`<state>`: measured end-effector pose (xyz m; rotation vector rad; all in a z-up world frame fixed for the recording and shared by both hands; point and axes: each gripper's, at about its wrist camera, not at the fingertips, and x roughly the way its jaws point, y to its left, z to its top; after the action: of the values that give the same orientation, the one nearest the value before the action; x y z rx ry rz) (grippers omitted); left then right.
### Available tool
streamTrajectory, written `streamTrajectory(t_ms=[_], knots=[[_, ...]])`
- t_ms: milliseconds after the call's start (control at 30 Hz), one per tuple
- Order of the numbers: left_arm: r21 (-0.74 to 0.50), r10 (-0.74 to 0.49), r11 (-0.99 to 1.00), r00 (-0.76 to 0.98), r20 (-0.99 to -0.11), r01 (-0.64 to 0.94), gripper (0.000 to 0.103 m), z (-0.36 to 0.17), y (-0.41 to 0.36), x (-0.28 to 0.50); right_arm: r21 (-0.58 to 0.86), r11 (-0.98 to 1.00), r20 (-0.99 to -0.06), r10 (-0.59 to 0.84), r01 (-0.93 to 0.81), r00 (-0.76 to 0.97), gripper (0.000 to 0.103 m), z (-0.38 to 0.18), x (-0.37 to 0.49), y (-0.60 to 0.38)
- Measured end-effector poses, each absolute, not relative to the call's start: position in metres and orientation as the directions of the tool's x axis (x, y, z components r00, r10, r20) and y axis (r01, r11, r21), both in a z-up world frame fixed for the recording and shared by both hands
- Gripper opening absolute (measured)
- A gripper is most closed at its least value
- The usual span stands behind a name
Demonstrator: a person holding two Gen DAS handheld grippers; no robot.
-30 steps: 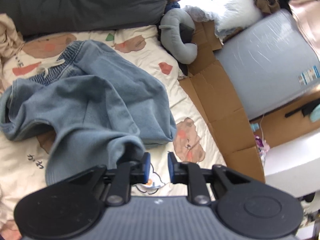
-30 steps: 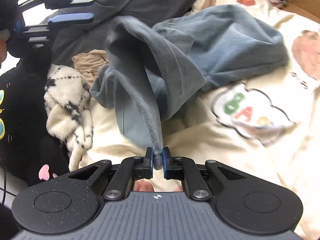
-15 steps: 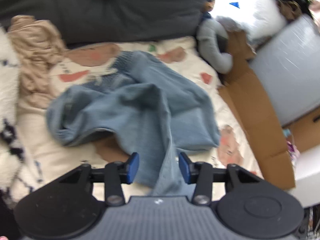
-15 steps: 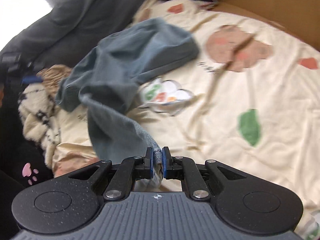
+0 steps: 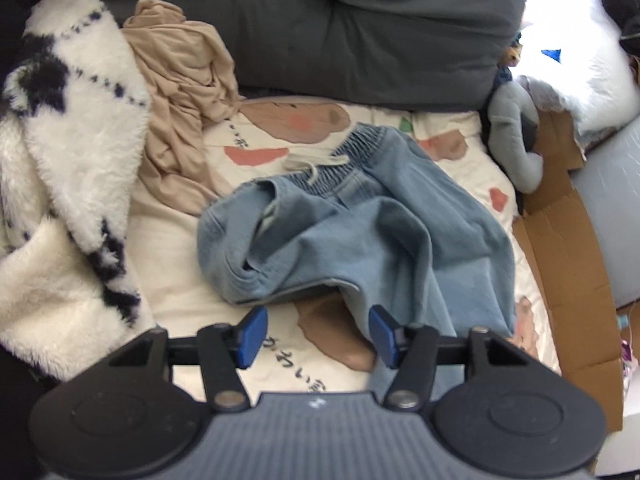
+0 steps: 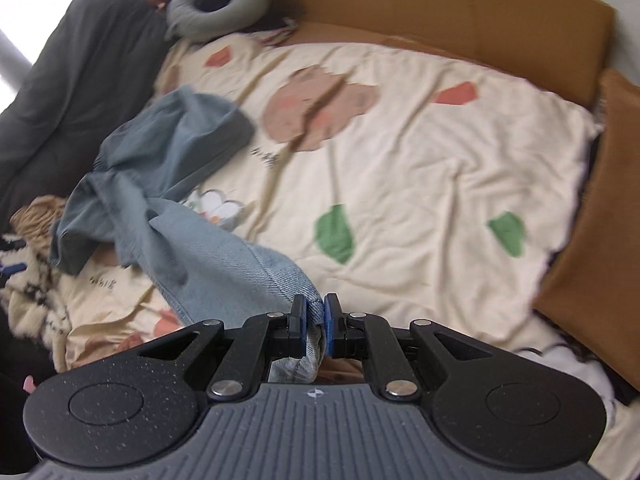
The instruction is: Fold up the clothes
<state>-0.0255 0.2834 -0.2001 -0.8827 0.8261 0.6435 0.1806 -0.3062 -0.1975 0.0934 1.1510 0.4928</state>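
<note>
Left claw [image 5: 318, 336] has let go of jeans [image 5: 360, 232], jaws opening

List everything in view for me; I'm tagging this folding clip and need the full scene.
jeans: one, light blue, crumpled on the quilt
quilt: one, cream with cartoon prints, underneath
tan garment: one, beige, left of jeans
fluffy blanket: one, white and black, far left
dark cushion: one, grey, behind
plush toy: one, grey, right edge
cardboard: brown, along bedside
left tongs: blue pads, opening, nothing gripped
right tongs: shut on a jeans leg
</note>
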Motion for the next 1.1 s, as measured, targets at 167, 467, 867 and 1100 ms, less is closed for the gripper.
streamTrajectory(t_ms=[167, 467, 867, 1100], knots=[[-0.410, 0.169, 0.456, 0.529, -0.832, -0.790, 0.060, -0.217, 0.300, -0.026, 0.289, 0.923, -0.868, 0.365, -0.254, 0.338, 0.007, -0.185, 0.178, -0.339], [-0.387, 0.181, 0.386, 0.480, -0.858, -0.837, 0.060, -0.260, 0.318, -0.025, 0.215, 0.967, -0.899, 0.251, -0.138, 0.360, 0.007, -0.157, 0.161, -0.408], [-0.434, 0.130, 0.279, 0.481, -0.867, -0.857, 0.013, -0.310, 0.324, -0.032, 0.167, 0.985, -0.908, 0.169, -0.039, 0.383, 0.006, -0.123, 0.139, -0.453], [-0.468, 0.175, 0.320, 0.536, -0.826, -0.824, 0.012, -0.274, 0.336, -0.050, 0.167, 0.985, -0.906, 0.165, -0.029, 0.390, 0.006, -0.097, 0.123, -0.463]])
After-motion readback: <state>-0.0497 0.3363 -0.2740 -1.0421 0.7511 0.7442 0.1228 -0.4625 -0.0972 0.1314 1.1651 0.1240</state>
